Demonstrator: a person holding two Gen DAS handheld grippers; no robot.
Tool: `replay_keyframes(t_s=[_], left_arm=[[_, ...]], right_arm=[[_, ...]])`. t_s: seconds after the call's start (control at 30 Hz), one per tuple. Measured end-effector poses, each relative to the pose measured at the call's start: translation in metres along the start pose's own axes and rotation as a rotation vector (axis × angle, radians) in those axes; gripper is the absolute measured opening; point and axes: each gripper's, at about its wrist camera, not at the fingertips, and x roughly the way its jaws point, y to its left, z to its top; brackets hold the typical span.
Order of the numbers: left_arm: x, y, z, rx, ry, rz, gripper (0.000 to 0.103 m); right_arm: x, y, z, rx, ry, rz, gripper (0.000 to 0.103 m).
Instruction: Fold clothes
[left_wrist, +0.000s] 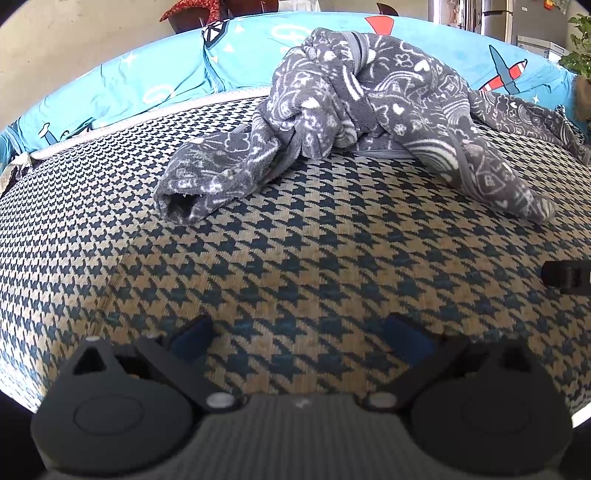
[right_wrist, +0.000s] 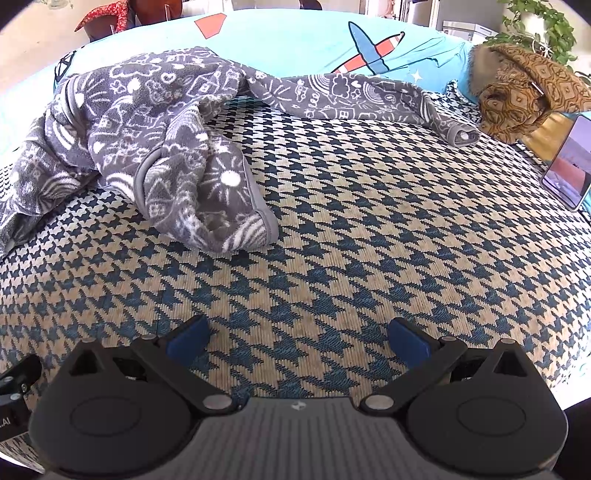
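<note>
While both grippers hover with fingers spread and empty, a crumpled grey fleece garment (left_wrist: 369, 107) lies toward the far edge of the houndstooth mat (left_wrist: 295, 258).
Its white doodle print, twisted sleeves and grey trim sit well ahead of the left gripper (left_wrist: 299, 336) and ahead-left of the right gripper (right_wrist: 297, 338); bare mat lies between, a phone (right_wrist: 569, 166) at the right edge.

We see bright, even daylight and soft shadows; strong fisheye bending with dark corners, and the near edges slightly blurred in both views.
</note>
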Motion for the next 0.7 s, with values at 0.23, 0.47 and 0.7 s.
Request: replay_keyframes(t_s=[0.23,0.47,0.7], left_arm=[[0.005,0.008,0.008,0.0,0.003,-0.003,0.103],[0.008,0.025,0.032,-0.013,0.011,-0.013,0.103],[-0.006,0.042,0.048,-0.024,0.009,-0.025,0.103]], right_arm=[[-0.004,0.001,-0.005,0.001,0.003,0.007,0.103],[-0.011,0.0,-0.013,-0.002,0.012,0.019,0.103],[-0.017,0.001,-0.02,0.004,0.01,0.033,0.103]])
